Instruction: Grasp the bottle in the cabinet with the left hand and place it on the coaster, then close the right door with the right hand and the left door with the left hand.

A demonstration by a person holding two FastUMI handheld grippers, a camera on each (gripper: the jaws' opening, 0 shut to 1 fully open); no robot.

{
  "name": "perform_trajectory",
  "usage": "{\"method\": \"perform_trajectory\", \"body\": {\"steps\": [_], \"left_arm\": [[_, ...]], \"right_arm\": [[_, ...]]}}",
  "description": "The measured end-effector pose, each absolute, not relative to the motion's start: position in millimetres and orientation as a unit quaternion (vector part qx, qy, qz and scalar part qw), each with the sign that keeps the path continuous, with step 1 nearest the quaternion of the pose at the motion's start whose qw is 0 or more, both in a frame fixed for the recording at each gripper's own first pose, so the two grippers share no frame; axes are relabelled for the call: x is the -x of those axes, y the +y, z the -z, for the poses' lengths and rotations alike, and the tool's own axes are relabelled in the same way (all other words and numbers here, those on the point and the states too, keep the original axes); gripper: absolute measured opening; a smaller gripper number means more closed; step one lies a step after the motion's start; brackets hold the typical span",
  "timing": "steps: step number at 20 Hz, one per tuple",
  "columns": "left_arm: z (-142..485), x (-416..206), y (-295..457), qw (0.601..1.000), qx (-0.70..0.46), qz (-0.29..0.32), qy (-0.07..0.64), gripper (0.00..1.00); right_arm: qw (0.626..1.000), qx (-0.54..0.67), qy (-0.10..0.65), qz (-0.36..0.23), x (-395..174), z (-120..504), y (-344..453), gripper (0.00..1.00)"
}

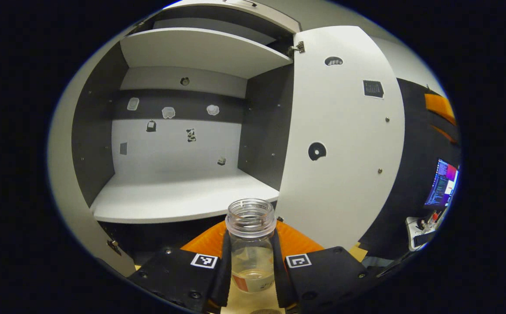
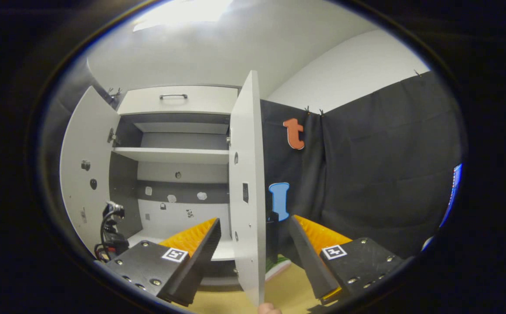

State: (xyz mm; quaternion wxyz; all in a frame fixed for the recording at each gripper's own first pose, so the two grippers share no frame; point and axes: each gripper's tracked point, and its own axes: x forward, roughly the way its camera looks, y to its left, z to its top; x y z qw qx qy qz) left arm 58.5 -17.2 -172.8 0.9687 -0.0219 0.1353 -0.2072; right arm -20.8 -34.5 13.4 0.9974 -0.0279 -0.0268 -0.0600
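Squarely between the left hand-held gripper [image 1: 251, 266] fingers: bottle [image 1: 251, 244].

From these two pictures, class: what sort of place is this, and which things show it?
Probably a staged recording booth, not a home kitchen: a white cabinet with both doors open stands against a black cloth wall, and a lit computer monitor sits beside it.

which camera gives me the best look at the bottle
The left gripper view: the clear, uncapped bottle stands upright between the left gripper fingers, which press both its sides. The right gripper view looks at the cabinet's right door instead.
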Motion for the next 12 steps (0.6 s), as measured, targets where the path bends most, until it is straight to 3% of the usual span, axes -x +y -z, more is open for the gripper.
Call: {"method": "perform_trajectory", "body": {"steps": [7, 12], "left_arm": [[247.8, -18.7, -31.3, 0.954, 0.029, 0.247, 0.169, 0.43], [297.1, -2.2, -32.6, 0.946, 0.048, 0.240, 0.211, 0.43]], "right_arm": [[0.996, 0.036, -0.032, 0.079, 23.1, -17.6, -49.7, 0.93], [0.995, 0.039, -0.031, 0.088, 19.4, -18.5, -56.3, 0.96]]}}
